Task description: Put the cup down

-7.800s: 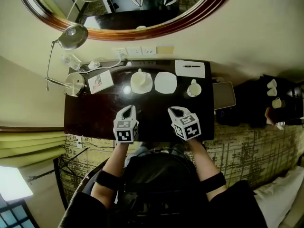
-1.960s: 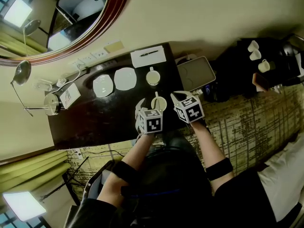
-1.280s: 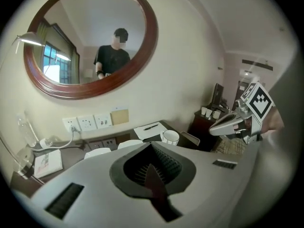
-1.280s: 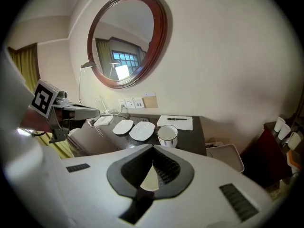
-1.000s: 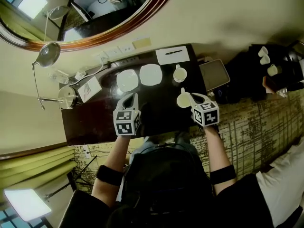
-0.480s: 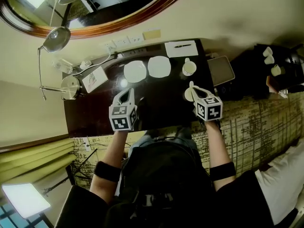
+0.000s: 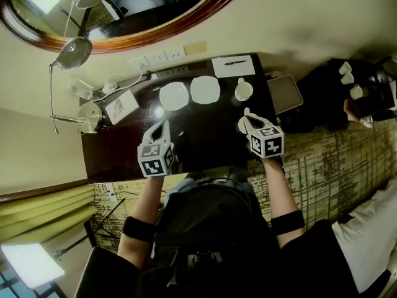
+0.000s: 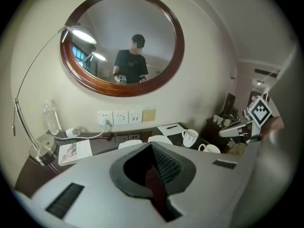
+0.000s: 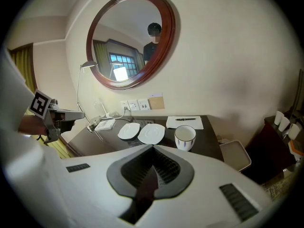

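So the desk point(image 7: 205, 138) is pushed up against the wall under the mirror point(image 7: 155, 5), with one saucer point(image 7: 173, 95) and a second saucer point(image 7: 205, 90) side by side toward the back, a cup point(image 7: 243, 90) just right of them and a notepad point(image 7: 233, 66) behind that cup. Another cup point(image 8: 210, 148) stands nearer the front right edge, the lamp base point(image 7: 91, 112), a bottle point(image 7: 80, 90) and a booklet point(image 7: 121, 106) crowd the left end, and a tray point(image 7: 285, 93) sits just off the right end.
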